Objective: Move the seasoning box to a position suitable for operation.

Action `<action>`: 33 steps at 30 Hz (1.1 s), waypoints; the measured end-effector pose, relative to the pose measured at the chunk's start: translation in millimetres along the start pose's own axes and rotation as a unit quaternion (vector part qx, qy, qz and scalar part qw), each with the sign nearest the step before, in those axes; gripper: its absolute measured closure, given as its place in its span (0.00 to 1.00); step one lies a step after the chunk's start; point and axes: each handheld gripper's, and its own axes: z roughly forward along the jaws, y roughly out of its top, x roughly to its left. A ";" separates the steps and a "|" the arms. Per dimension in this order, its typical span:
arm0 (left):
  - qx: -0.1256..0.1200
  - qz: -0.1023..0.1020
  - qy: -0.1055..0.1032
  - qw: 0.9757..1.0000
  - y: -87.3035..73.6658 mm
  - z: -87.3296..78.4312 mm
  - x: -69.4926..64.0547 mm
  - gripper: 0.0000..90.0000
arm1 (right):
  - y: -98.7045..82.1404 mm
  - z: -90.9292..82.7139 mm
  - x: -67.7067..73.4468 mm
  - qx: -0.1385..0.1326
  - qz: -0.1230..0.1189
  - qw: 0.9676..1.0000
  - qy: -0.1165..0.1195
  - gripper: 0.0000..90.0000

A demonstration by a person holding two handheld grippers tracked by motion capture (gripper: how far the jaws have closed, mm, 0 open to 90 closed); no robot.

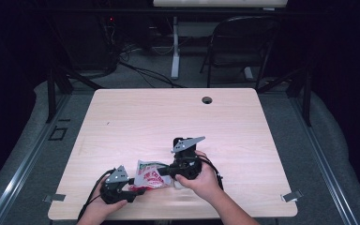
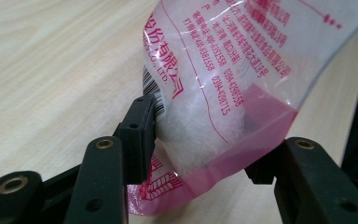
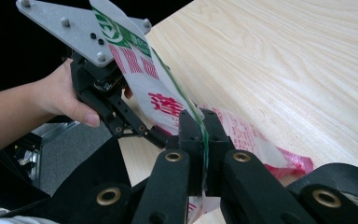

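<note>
A clear plastic bag (image 1: 150,177) with red print lies near the front edge of the wooden table (image 1: 178,117), stretched between my two grippers. My left gripper (image 1: 138,187) holds the bag's lower end. In the left gripper view its jaws (image 2: 203,154) stand wide on either side of the bag (image 2: 223,60), pressing on a white cotton wad (image 2: 200,130) inside. My right gripper (image 1: 161,171) is shut on the bag's thin upper edge. In the right gripper view the pads (image 3: 204,135) pinch the film, and the bag (image 3: 140,79) runs up toward the left gripper (image 3: 151,135).
A cable hole (image 1: 207,100) sits near the table's far edge. Behind the table stand a black folding chair (image 1: 241,47) and a white desk leg (image 1: 175,47). Metal clips (image 1: 290,197) mark the front corners. The far half of the tabletop is bare wood.
</note>
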 end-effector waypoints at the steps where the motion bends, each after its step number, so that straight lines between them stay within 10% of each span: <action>1: -0.001 -0.004 -0.005 1.000 0.0 0.3 -0.3 0.58 | 0.4 -1.5 -1.1 -0.002 0.001 1.000 0.003 1.00; 14: 0.000 -0.046 -0.020 0.999 -0.6 9.6 7.3 0.36 | -0.6 -2.6 -0.9 -0.002 -0.001 1.000 0.004 1.00; 25: 0.012 -0.030 -0.017 0.999 7.4 29.8 2.6 0.29 | -5.0 -3.2 1.1 -0.009 0.002 1.000 0.000 1.00; 33: 0.001 0.018 0.027 0.999 6.5 37.7 -6.0 0.30 | -7.7 -4.4 2.6 -0.011 0.004 1.000 -0.011 1.00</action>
